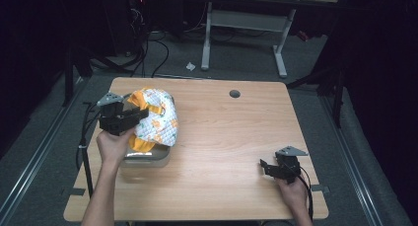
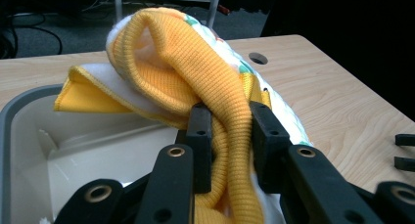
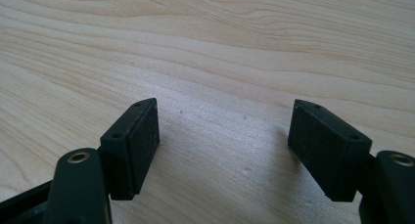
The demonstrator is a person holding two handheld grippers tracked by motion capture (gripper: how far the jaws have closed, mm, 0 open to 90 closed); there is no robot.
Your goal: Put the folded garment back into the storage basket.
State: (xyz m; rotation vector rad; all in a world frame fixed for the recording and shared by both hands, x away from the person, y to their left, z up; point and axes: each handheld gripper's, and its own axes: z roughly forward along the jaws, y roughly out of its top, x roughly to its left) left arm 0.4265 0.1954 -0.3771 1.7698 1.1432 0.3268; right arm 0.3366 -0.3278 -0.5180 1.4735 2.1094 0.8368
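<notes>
The left gripper [image 2: 229,136] had its jaws clamped on a ribbed yellow band of the garment [image 2: 195,72], the knit squeezed tight between the two black pads. That garment, quilted white with orange and green print [image 1: 160,118], hung bunched from the grip right above the grey tub [image 1: 158,157], its lower folds drooping to the tub's rim. Inside the tub [image 2: 19,131] the pale floor showed beneath the cloth. The tub sat at the left side of the wooden table [image 1: 222,152], near its front left corner. Over to the right of the tub, well apart, the right gripper [image 1: 266,167] rested low by the table's front right, jaws spread wide over bare wood [image 3: 222,136], holding nothing.
</notes>
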